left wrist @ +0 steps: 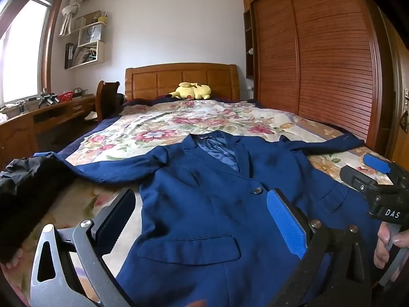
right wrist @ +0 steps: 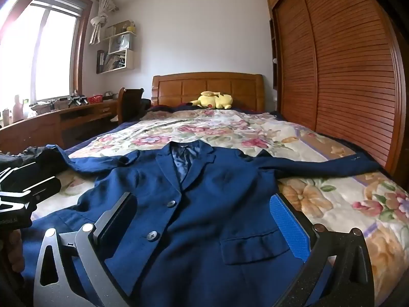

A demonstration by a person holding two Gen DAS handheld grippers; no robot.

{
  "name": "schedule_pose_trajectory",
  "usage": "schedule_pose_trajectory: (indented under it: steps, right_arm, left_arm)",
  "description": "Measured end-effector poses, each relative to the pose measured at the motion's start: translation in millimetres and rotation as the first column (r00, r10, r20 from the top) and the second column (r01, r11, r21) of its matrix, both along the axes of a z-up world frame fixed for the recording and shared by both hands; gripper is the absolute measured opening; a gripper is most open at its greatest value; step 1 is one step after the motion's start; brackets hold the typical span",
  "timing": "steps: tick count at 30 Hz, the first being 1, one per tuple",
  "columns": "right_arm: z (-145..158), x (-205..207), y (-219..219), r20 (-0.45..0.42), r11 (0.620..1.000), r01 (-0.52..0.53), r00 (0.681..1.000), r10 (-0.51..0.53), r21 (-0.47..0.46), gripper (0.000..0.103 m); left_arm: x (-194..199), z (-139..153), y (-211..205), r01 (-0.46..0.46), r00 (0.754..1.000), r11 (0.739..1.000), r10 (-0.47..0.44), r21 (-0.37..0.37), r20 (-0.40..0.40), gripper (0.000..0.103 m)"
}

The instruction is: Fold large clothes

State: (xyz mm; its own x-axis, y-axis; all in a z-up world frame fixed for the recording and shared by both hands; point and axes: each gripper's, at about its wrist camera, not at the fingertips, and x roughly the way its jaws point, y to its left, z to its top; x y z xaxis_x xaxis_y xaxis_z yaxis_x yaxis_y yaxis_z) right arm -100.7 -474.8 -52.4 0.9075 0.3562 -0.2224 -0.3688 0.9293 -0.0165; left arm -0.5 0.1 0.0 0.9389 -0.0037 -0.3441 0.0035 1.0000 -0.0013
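A navy blue suit jacket [left wrist: 204, 204] lies face up and buttoned on the floral bedspread [left wrist: 166, 125], sleeves spread to both sides; it also shows in the right wrist view [right wrist: 204, 204]. My left gripper [left wrist: 202, 212] is open, hovering over the jacket's lower left front near the flap pocket. My right gripper [right wrist: 204, 215] is open, hovering over the jacket's lower right front by the buttons. The right gripper's body shows at the right edge of the left wrist view [left wrist: 378, 186]. Neither gripper holds anything.
A black garment [left wrist: 28, 192] lies by the left sleeve at the bed's left edge. A yellow plush toy [left wrist: 190, 92] sits at the wooden headboard. A wooden wardrobe [left wrist: 319, 58] runs along the right; a desk [left wrist: 46, 117] and chair stand at the left.
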Motion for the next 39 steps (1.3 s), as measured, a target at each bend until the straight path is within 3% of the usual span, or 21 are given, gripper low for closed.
schedule_pose_trajectory:
  steps: [39]
  right_arm:
    - [0.0,-1.2,-0.7,0.006,1.000,0.000,1.000,0.000,0.007,0.103]
  left_arm:
    - [-2.9,1.3,2.5,-0.002,1.000,1.000,0.002,0.000,-0.004,0.103]
